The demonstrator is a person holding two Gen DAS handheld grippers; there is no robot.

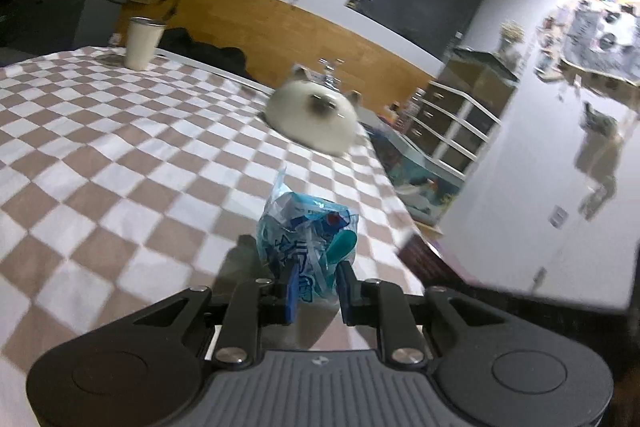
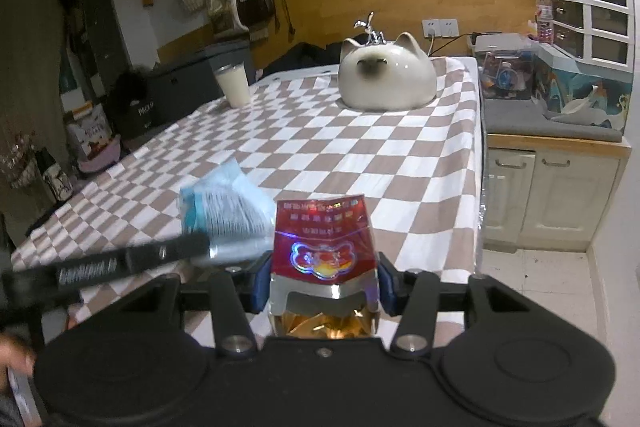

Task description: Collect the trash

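Brown-and-white checkered tablecloth (image 2: 360, 163) covers the whole table. At the far end sits a glossy cream ceramic cat-head dome with a dark nose (image 2: 386, 75), with a little silver metal ornament (image 2: 370, 29) standing right behind it. Over to the left, well apart from the cat, there's a cream tumbler with a metal rim (image 2: 234, 85). Off the table's right edge: a pale cabinet with a wood top (image 2: 556, 187) and a white drawer unit (image 2: 588, 15) against the wall.

Cat-shaped bowl (image 2: 386, 79) at table's (image 2: 360, 163) far end, cup (image 2: 234, 85) to its left, wrapper (image 2: 224, 215) nearest.
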